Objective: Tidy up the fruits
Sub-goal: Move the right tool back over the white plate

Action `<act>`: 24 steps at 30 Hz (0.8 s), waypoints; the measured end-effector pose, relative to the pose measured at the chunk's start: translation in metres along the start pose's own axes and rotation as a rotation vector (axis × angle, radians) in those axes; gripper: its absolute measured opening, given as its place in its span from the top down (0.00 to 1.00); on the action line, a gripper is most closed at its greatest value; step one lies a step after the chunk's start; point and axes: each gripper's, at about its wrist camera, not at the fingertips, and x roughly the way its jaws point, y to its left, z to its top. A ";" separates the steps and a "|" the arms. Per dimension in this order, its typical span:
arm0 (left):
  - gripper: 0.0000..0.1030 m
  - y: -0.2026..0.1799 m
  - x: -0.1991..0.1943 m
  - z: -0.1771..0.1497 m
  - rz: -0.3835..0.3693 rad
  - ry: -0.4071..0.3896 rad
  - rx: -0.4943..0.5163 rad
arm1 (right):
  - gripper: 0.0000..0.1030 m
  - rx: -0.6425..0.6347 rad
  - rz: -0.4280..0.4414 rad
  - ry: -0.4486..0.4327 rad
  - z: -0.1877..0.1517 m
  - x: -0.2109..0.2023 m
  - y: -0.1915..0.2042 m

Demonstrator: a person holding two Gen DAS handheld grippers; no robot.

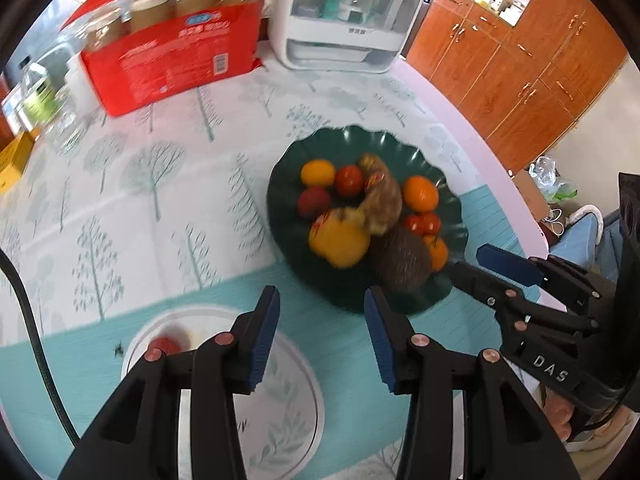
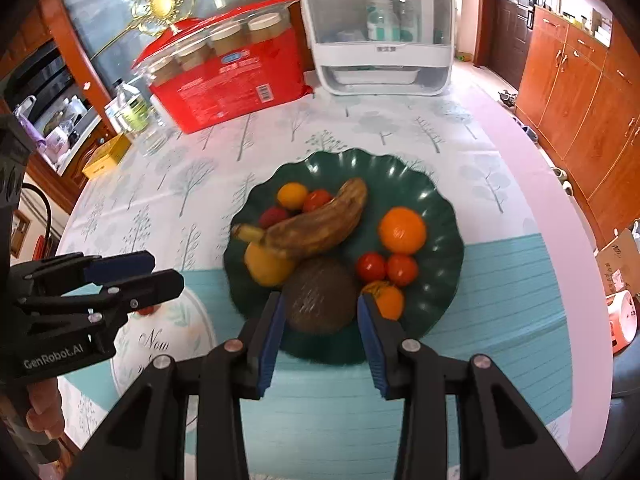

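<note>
A dark green scalloped plate [image 2: 432, 184] holds a browned banana [image 2: 316, 226], an orange [image 2: 402, 230], a yellow fruit [image 2: 266, 266], small tomatoes [image 2: 372, 266] and a dark avocado [image 2: 322, 300]. My right gripper [image 2: 322, 336] is open, its pads on either side of the avocado, apart from it. My left gripper [image 1: 320, 334] is open and empty above a white patterned plate [image 1: 288, 408] that holds one red tomato [image 1: 164, 346]. The green plate [image 1: 360, 148] also shows in the left wrist view, and the right gripper [image 1: 486, 266] beside it.
A red box of jars [image 2: 232, 80] and a white appliance [image 2: 380, 32] stand at the table's back. Bottles [image 2: 128, 110] and a yellow box [image 2: 106, 156] are at the back left. Orange cabinets [image 2: 580, 92] line the right. The table's edge [image 2: 560, 216] curves on the right.
</note>
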 end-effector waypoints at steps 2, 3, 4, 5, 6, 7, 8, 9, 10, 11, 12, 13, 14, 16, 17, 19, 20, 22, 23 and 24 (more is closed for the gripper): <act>0.58 0.005 -0.005 -0.013 -0.001 0.004 -0.019 | 0.63 -0.009 0.012 0.005 -0.007 -0.003 0.007; 0.57 0.007 -0.008 -0.019 -0.001 0.005 -0.026 | 0.63 -0.014 0.016 0.007 -0.010 -0.004 0.010; 0.56 0.010 -0.010 -0.026 0.001 0.005 -0.033 | 0.63 -0.021 0.022 0.009 -0.014 -0.006 0.015; 0.53 0.014 -0.014 -0.035 0.006 0.005 -0.044 | 0.63 -0.027 0.027 0.009 -0.016 -0.007 0.018; 0.53 0.018 -0.017 -0.040 0.010 0.003 -0.052 | 0.63 -0.034 0.034 0.011 -0.018 -0.008 0.023; 0.52 0.024 -0.023 -0.049 0.017 0.000 -0.066 | 0.63 -0.046 0.042 0.010 -0.021 -0.009 0.029; 0.52 0.030 -0.027 -0.055 0.022 -0.003 -0.077 | 0.63 -0.053 0.046 0.010 -0.022 -0.011 0.033; 0.52 0.036 -0.031 -0.060 0.028 -0.005 -0.090 | 0.63 -0.064 0.053 0.010 -0.024 -0.012 0.039; 0.51 0.044 -0.037 -0.067 0.037 -0.009 -0.108 | 0.63 -0.076 0.060 0.010 -0.025 -0.013 0.045; 0.51 0.052 -0.042 -0.072 0.046 -0.015 -0.123 | 0.63 -0.089 0.068 0.010 -0.025 -0.014 0.052; 0.51 0.059 -0.048 -0.077 0.058 -0.022 -0.135 | 0.63 -0.101 0.076 0.010 -0.025 -0.015 0.058; 0.49 0.067 -0.053 -0.082 0.074 -0.031 -0.147 | 0.63 -0.116 0.083 0.008 -0.025 -0.016 0.065; 0.46 0.075 -0.060 -0.086 0.092 -0.042 -0.159 | 0.63 -0.132 0.090 0.005 -0.024 -0.017 0.073; 0.39 0.089 -0.073 -0.092 0.132 -0.067 -0.175 | 0.63 -0.163 0.104 -0.001 -0.020 -0.018 0.091; 0.35 0.096 -0.079 -0.095 0.162 -0.083 -0.183 | 0.63 -0.174 0.111 -0.002 -0.019 -0.017 0.098; 0.31 0.109 -0.089 -0.098 0.203 -0.109 -0.198 | 0.63 -0.201 0.129 -0.002 -0.015 -0.015 0.116; 0.30 0.116 -0.094 -0.099 0.223 -0.121 -0.210 | 0.63 -0.210 0.133 -0.001 -0.013 -0.014 0.122; 0.27 0.129 -0.102 -0.103 0.249 -0.140 -0.229 | 0.63 -0.239 0.145 0.004 -0.010 -0.008 0.139; 0.25 0.134 -0.104 -0.103 0.260 -0.148 -0.235 | 0.63 -0.255 0.149 0.008 -0.009 -0.004 0.148; 0.23 0.140 -0.107 -0.104 0.278 -0.157 -0.244 | 0.63 -0.263 0.151 0.012 -0.008 -0.001 0.154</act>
